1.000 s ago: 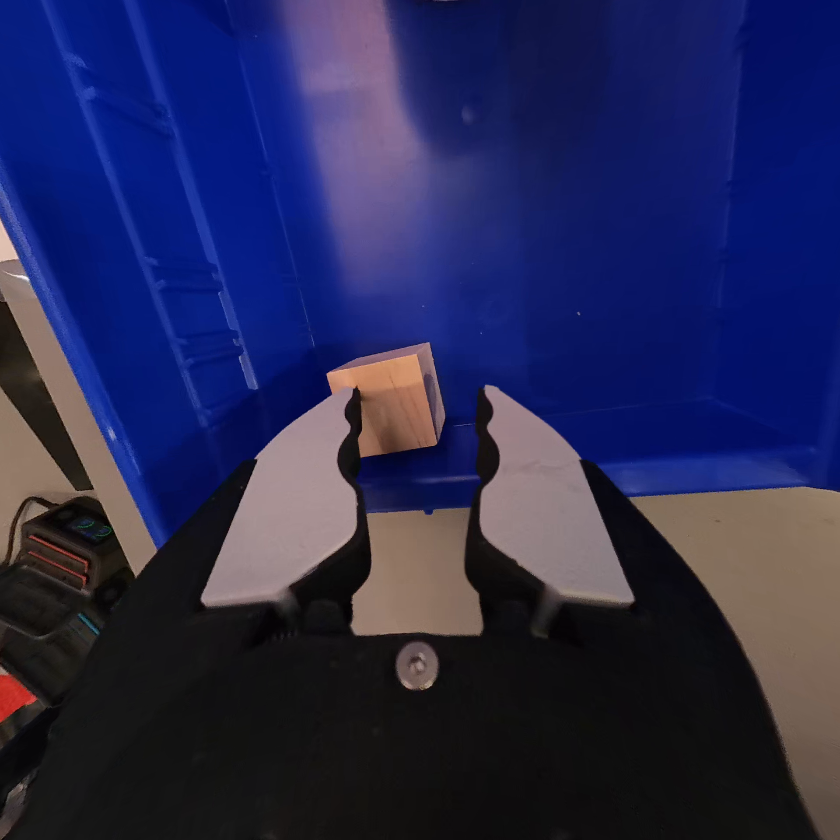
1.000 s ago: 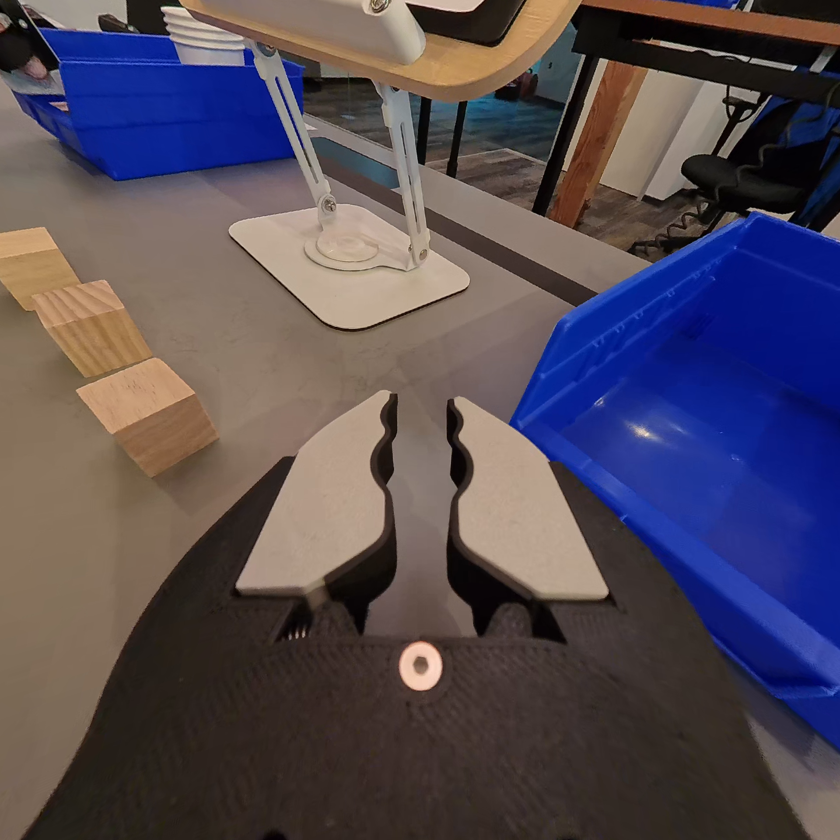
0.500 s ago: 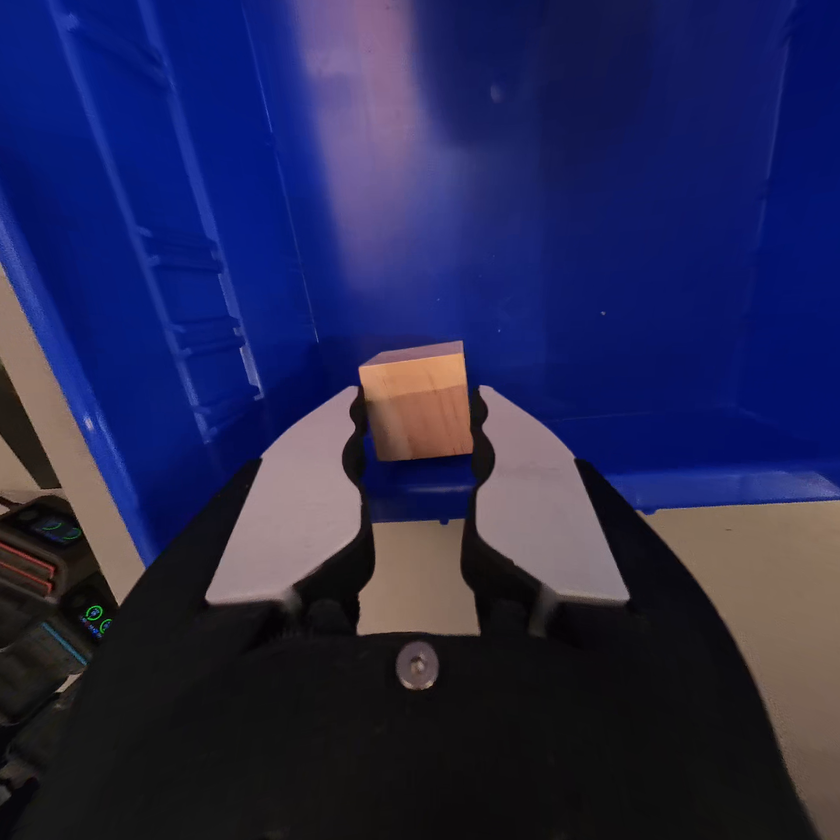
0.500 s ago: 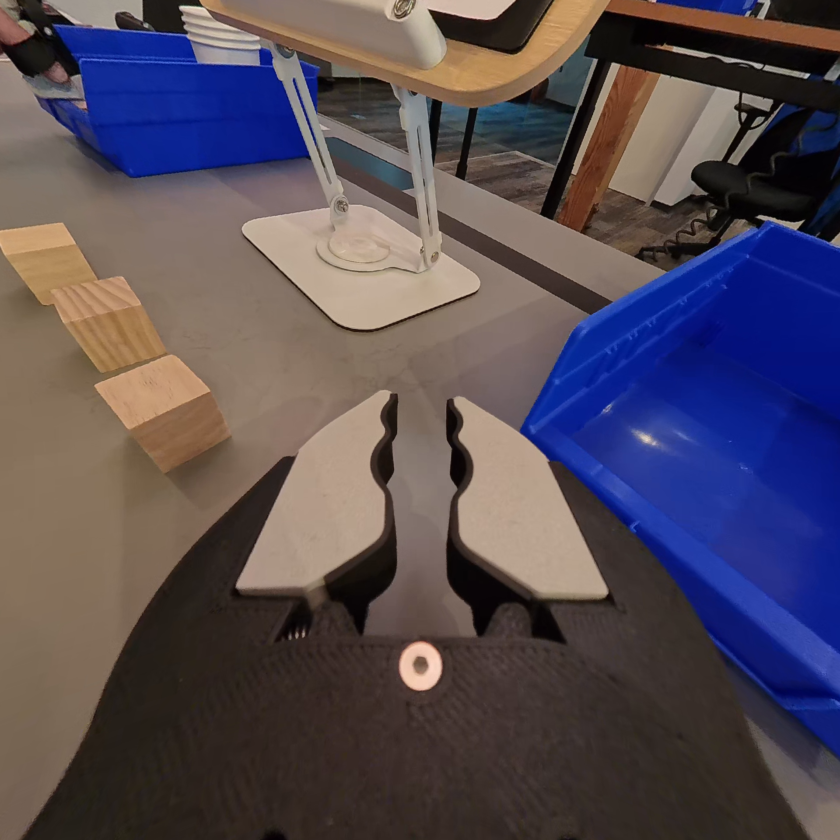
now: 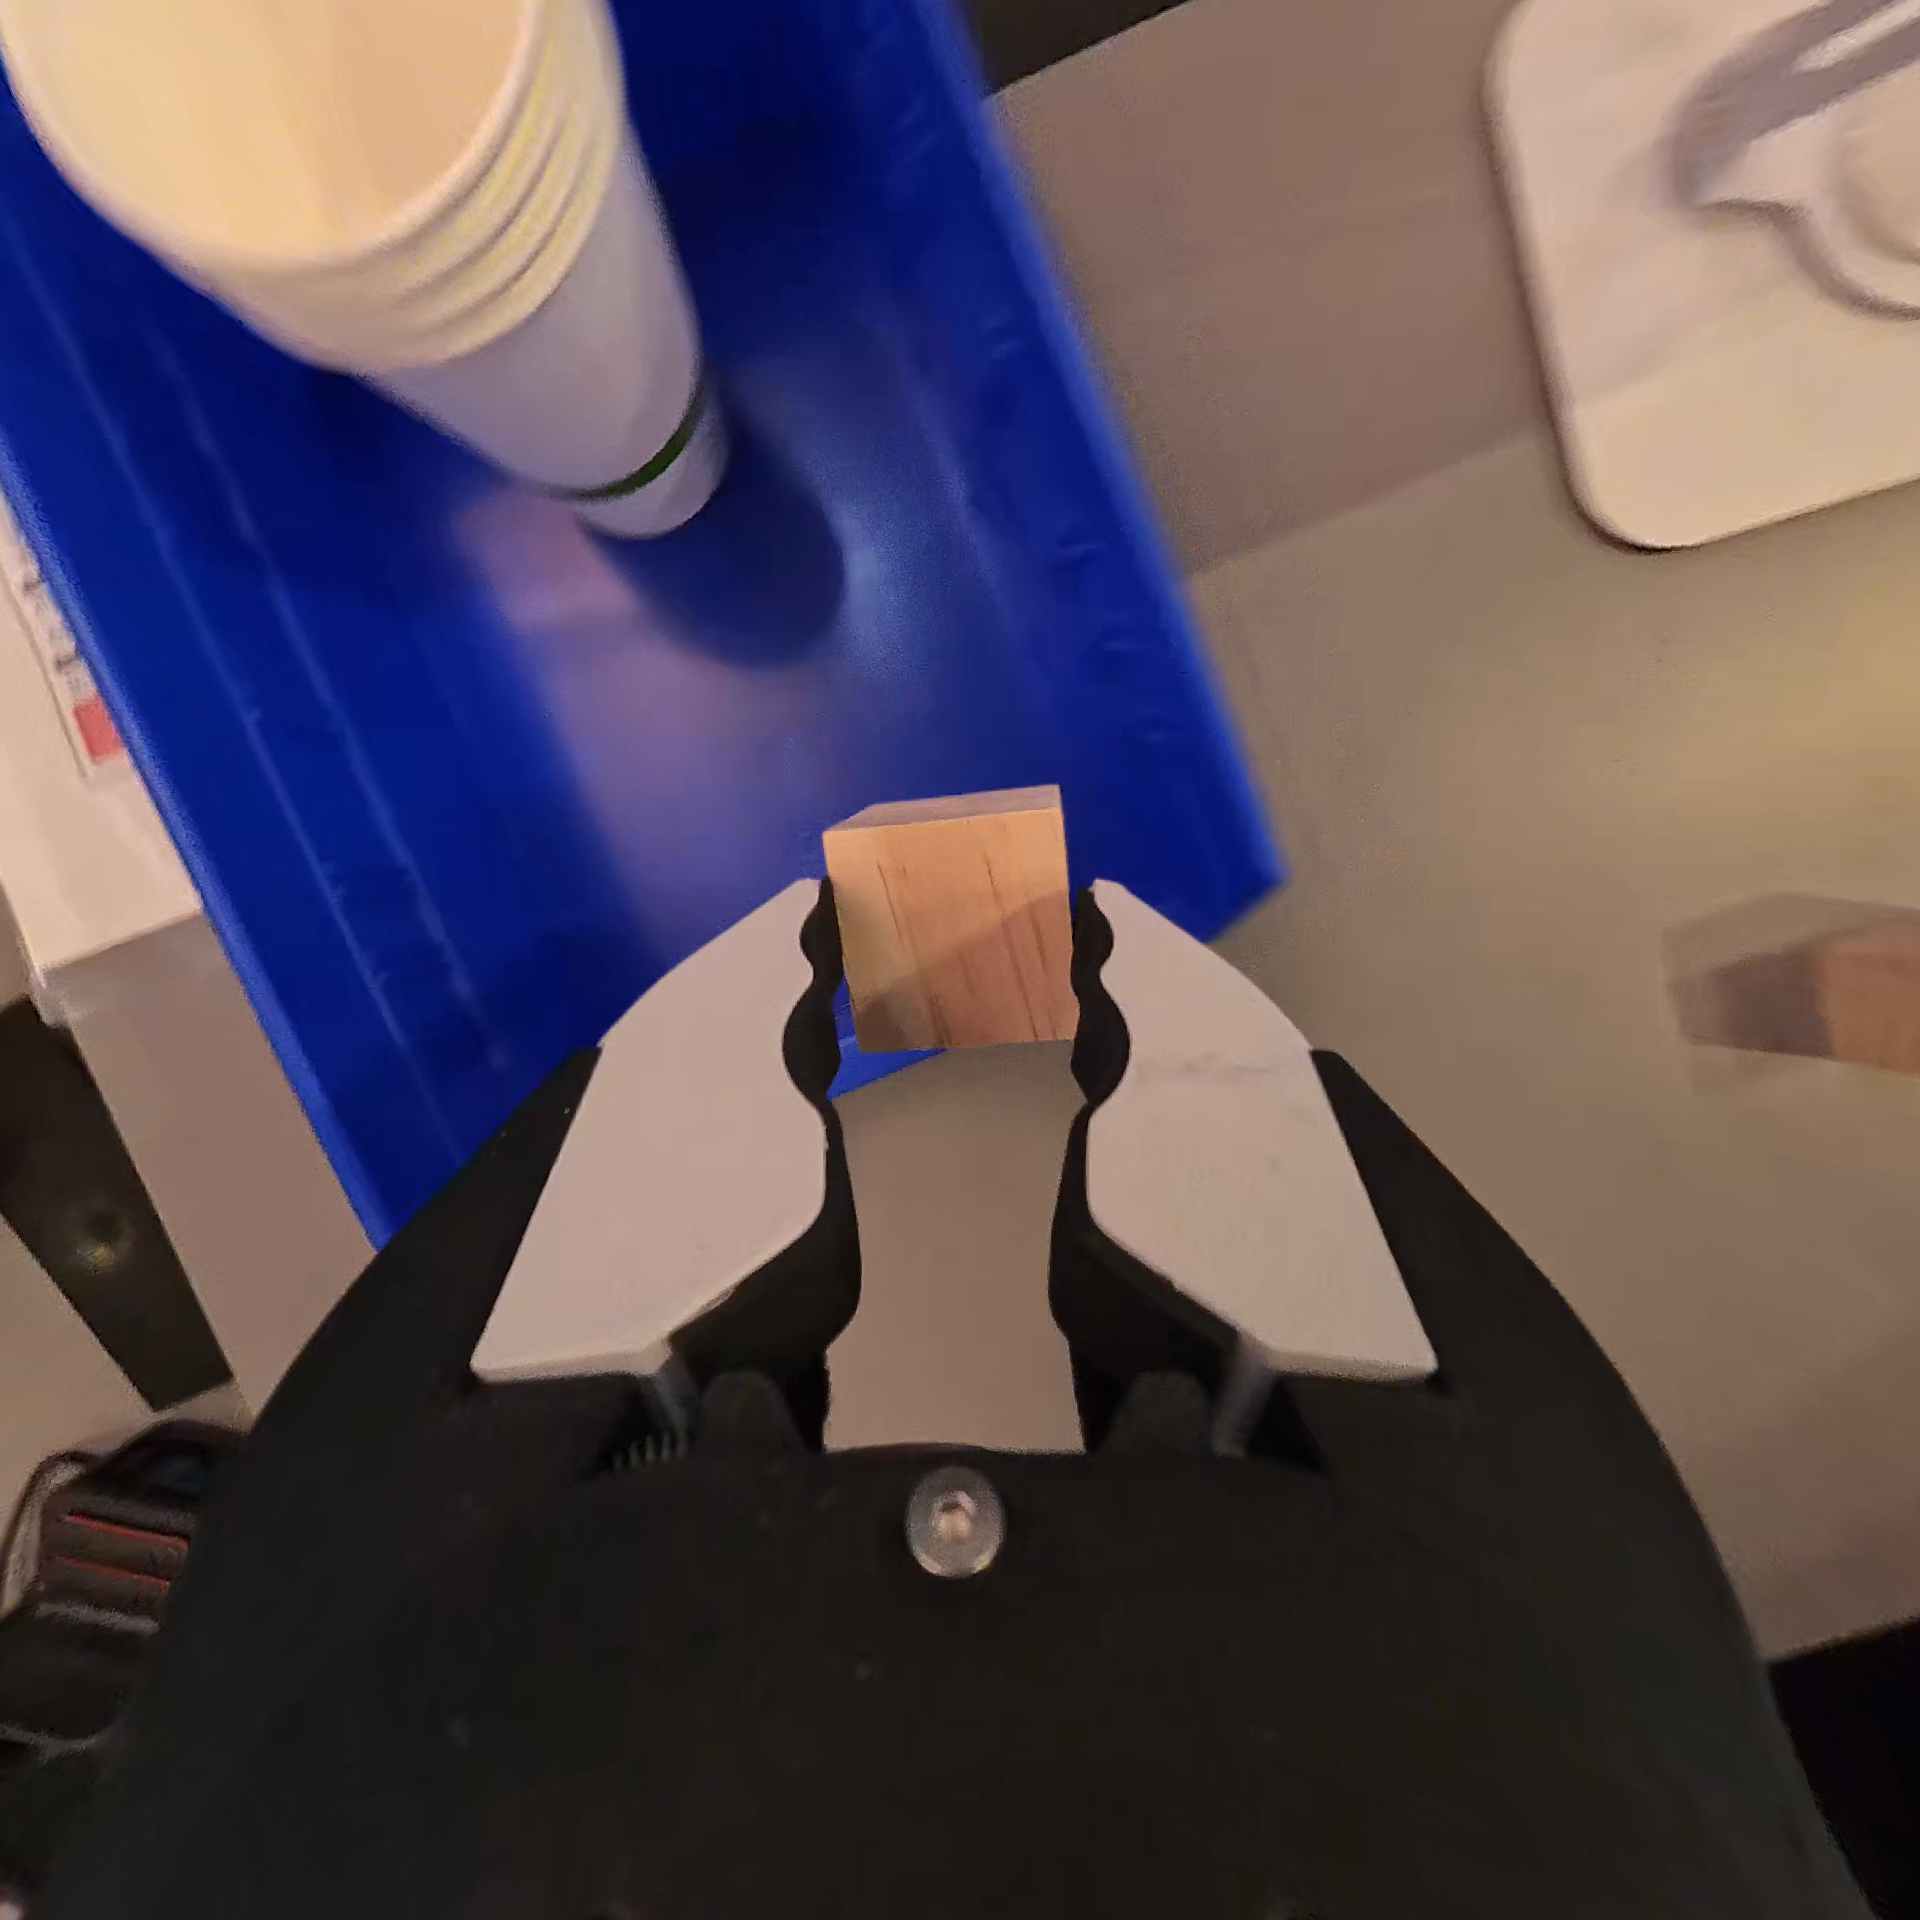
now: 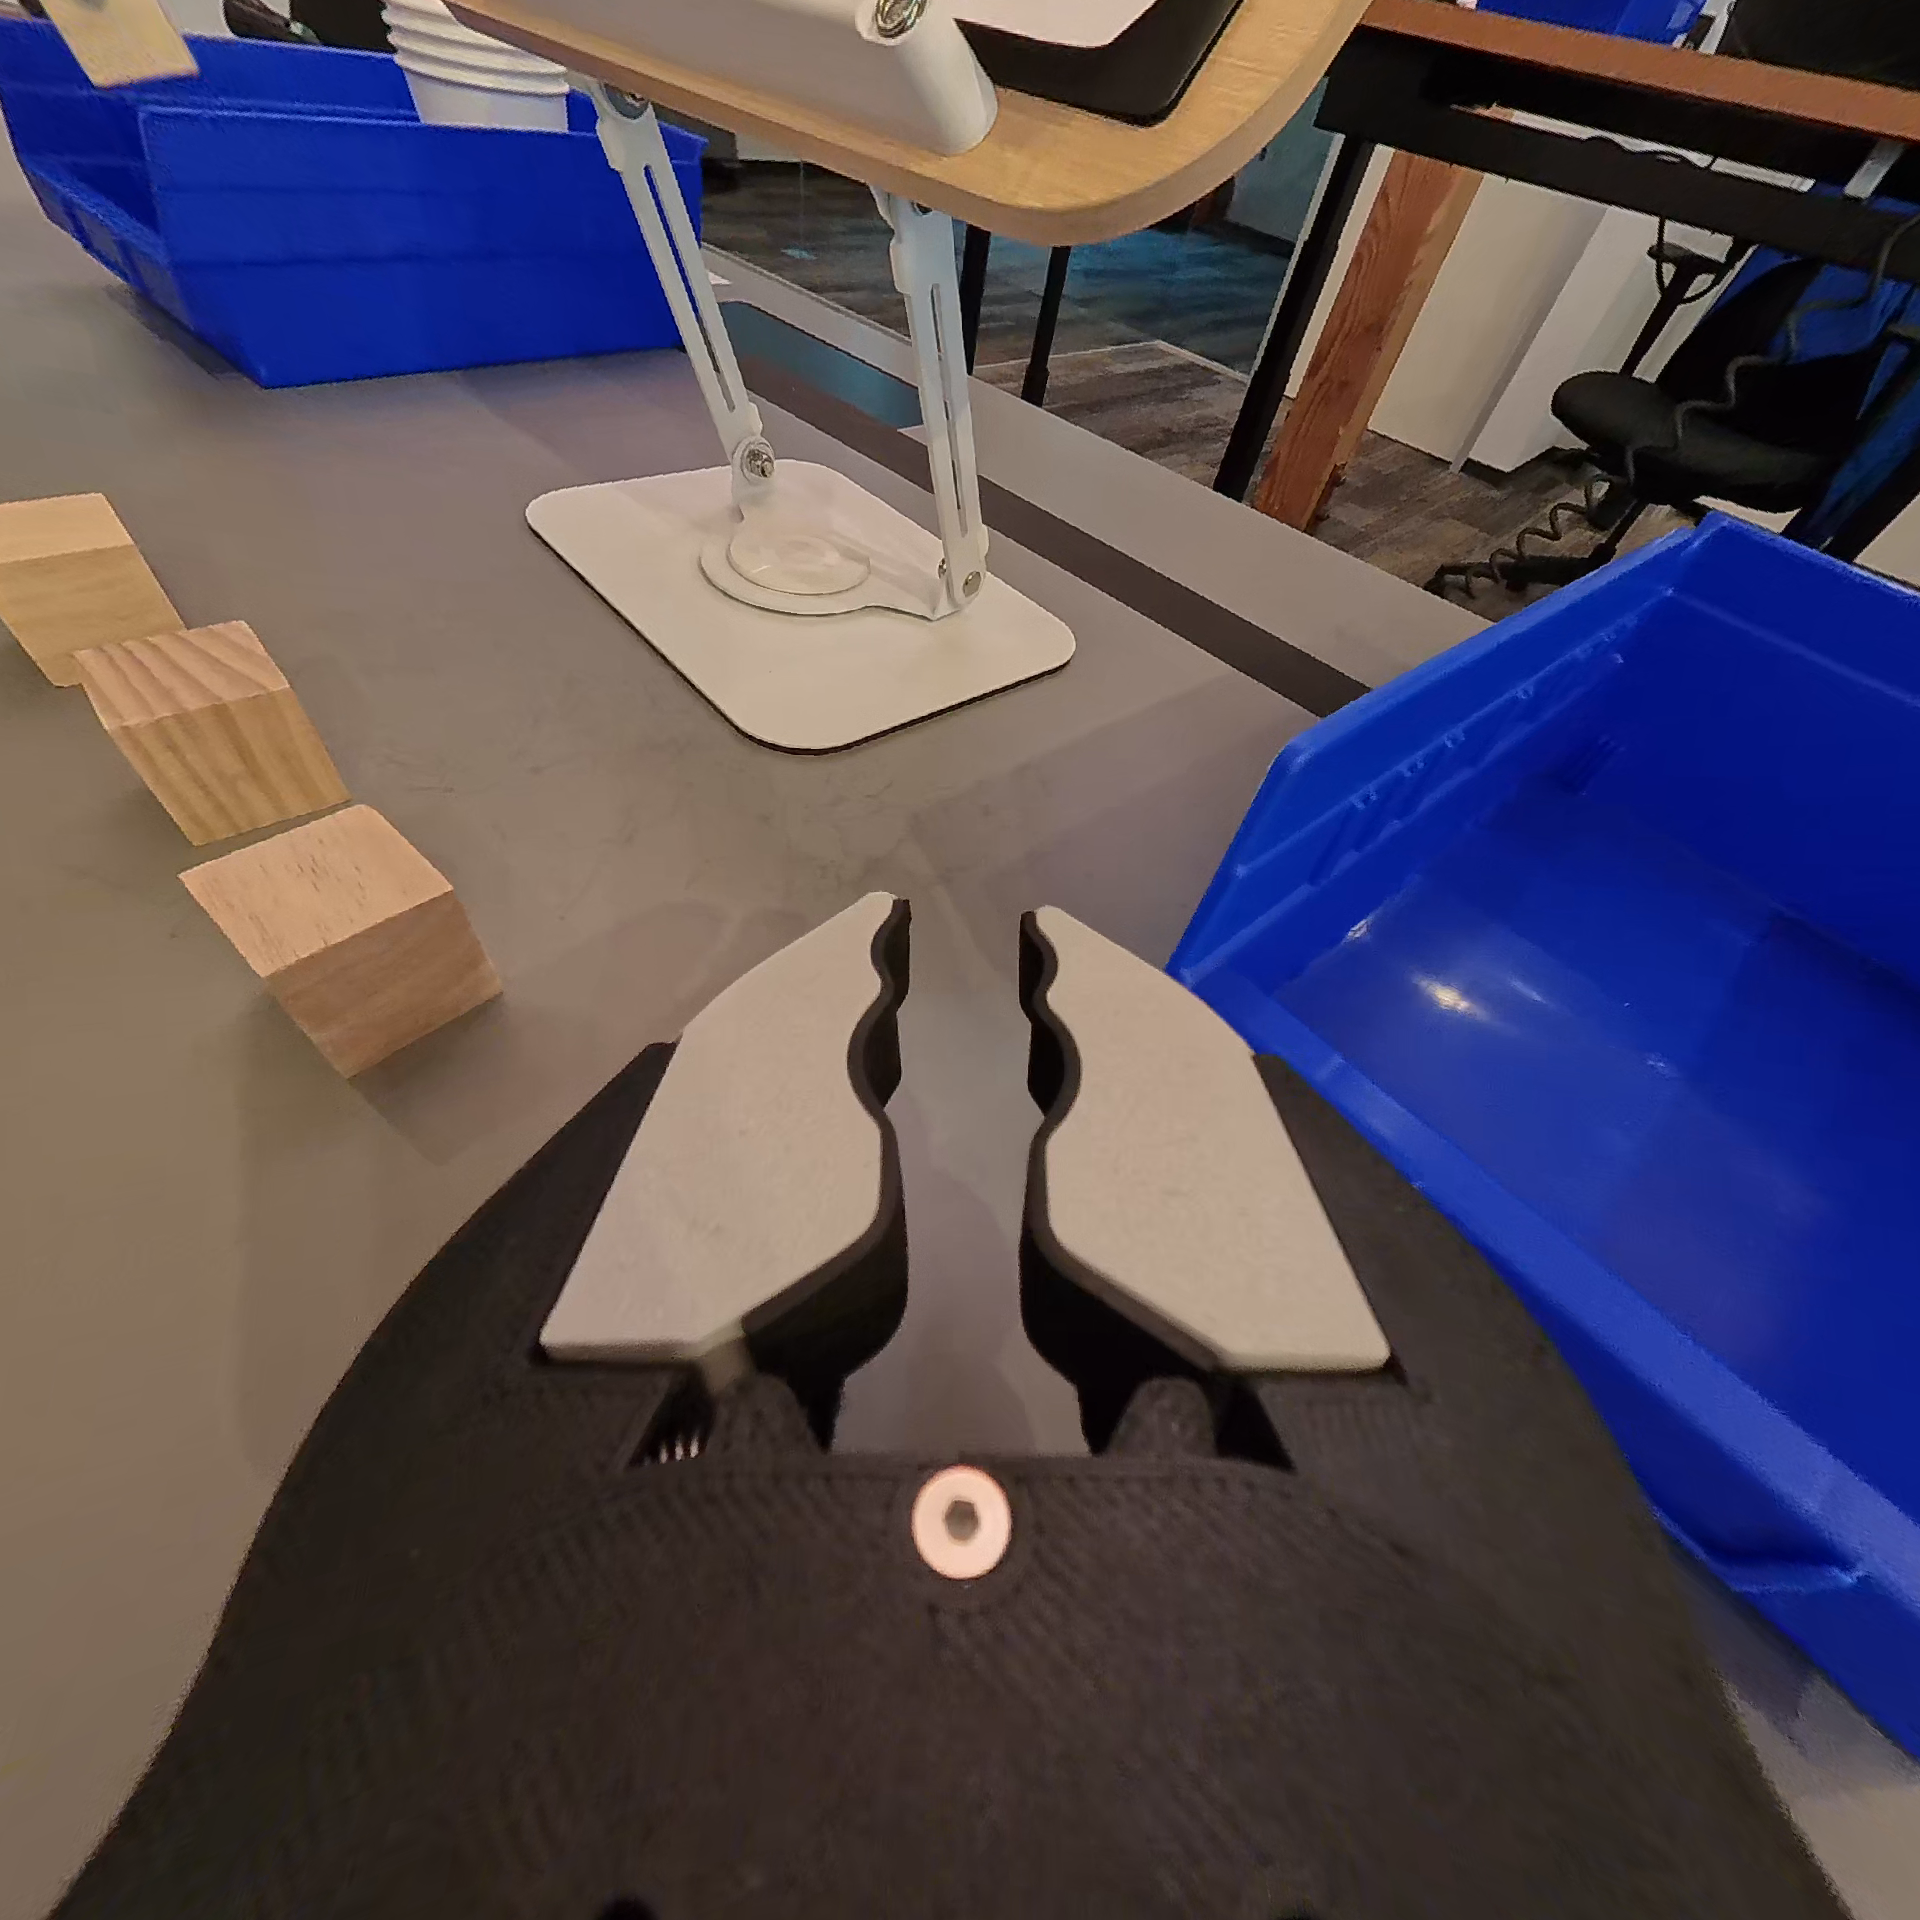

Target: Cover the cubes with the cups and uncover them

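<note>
Above the grey bench (image 5: 1455,727), a small wooden cube (image 5: 956,925) is clamped by the left tool (image 5: 951,971), presumably to join the cube row (image 6: 218,727); the right tool (image 6: 961,997) is held empty, slightly parted.

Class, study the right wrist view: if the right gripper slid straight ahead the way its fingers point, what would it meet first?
Probably the white stand base; the right gripper has only bare grey table ahead before it, though depth is uncertain.

Grey table (image 6: 623,790) fills left and centre, white stand base (image 6: 810,665) mid-frame under a curved wood shelf (image 6: 1143,156) at top, dark wood-plank floor (image 6: 1143,384) behind, black office chair (image 6: 1704,436) upper right.
</note>
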Available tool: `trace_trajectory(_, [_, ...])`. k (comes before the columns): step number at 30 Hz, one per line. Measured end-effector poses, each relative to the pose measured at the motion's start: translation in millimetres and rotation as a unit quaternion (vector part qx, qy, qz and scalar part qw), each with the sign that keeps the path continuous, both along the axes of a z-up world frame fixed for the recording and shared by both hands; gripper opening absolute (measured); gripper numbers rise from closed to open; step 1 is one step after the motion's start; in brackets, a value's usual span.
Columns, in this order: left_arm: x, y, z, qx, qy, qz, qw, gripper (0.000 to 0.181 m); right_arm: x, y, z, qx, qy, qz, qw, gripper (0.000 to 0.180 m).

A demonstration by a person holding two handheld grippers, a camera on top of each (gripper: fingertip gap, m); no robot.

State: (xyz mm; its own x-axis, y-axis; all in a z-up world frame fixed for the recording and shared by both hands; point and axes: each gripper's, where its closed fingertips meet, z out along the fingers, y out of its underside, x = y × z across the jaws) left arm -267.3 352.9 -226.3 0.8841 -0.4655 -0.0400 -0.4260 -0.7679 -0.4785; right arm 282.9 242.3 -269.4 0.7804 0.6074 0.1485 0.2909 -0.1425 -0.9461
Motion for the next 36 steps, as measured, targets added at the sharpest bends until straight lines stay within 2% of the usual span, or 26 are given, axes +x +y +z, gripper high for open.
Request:
trace_trajectory(6, [117.7,-46.0,61.7,0.049,-0.004,-0.165,0.985,0.042,7.9,-0.7,6.0,0.013,-0.003,0.003,1.0,0.019])
trace_trajectory(9, [203.4,-79.1,84.4,0.08,-0.008,-0.271,0.959,0.043,9.2,-4.1,7.4,0.014,-0.008,0.023,1.0,0.017])
trace_trajectory(11, [261.5,-101.7,84.9,0.084,-0.007,-0.338,0.937,0.043,11.4,-7.9,10.7,0.021,-0.011,0.035,0.999,0.015])
trace_trajectory(17, [412.5,-159.7,46.9,0.059,0.003,-0.499,0.865,0.042,25.3,-15.4,11.6,0.025,-0.028,0.056,0.998,0.009])
trace_trajectory(23, [509.8,-190.1,-26.4,0.02,0.042,-0.58,0.814,0.043,53.2,-21.0,10.0,0.028,-0.042,0.05,0.997,0.003])
trace_trajectory(26, [532.7,-195.1,-65.0,-0.005,0.065,-0.595,0.801,0.043,67.1,-18.3,6.5,0.02,-0.044,0.033,0.998,0.003])
trace_trajectory(29, [542.8,-197.8,-88.7,-0.021,0.078,-0.605,0.792,0.042,75.6,-17.0,7.8,0.021,-0.045,0.021,0.999,0.003])
trace_trajectory(36, [545.1,-191.6,-97.4,-0.03,0.104,-0.614,0.782,0.043,70.6,-17.2,6.1,0.019,-0.05,0.03,0.998,0.005])
